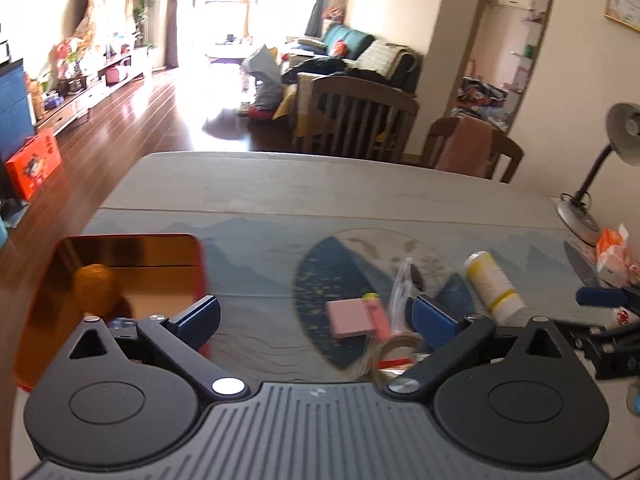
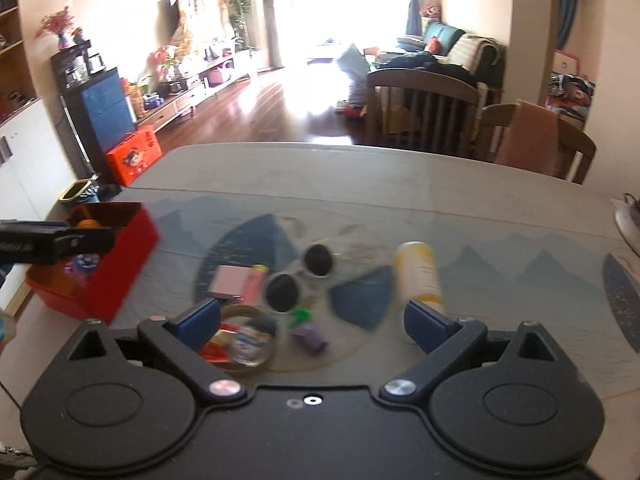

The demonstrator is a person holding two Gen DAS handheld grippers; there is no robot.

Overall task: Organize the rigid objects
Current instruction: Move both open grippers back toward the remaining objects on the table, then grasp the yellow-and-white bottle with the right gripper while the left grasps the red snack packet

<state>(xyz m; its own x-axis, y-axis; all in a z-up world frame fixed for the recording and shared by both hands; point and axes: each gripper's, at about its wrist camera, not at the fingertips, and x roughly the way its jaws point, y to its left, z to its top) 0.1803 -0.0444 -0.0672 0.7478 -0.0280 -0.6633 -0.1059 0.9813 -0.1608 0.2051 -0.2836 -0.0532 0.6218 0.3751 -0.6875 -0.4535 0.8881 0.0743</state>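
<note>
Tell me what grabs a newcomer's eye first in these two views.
The red box at the table's left edge stands out first, open-topped with an orange thing and small items inside. Next comes the clutter on the round blue picture in the table mat: sunglasses, a pink pad, a tape roll and a white-and-yellow bottle lying on its side. Both tools, left and right, hover open and empty.

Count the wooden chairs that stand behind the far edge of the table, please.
2. One slat-backed chair stands behind the middle of the far edge. The other chair, with a pinkish cloth draped over its back, is further right. Others may be hidden.
</note>
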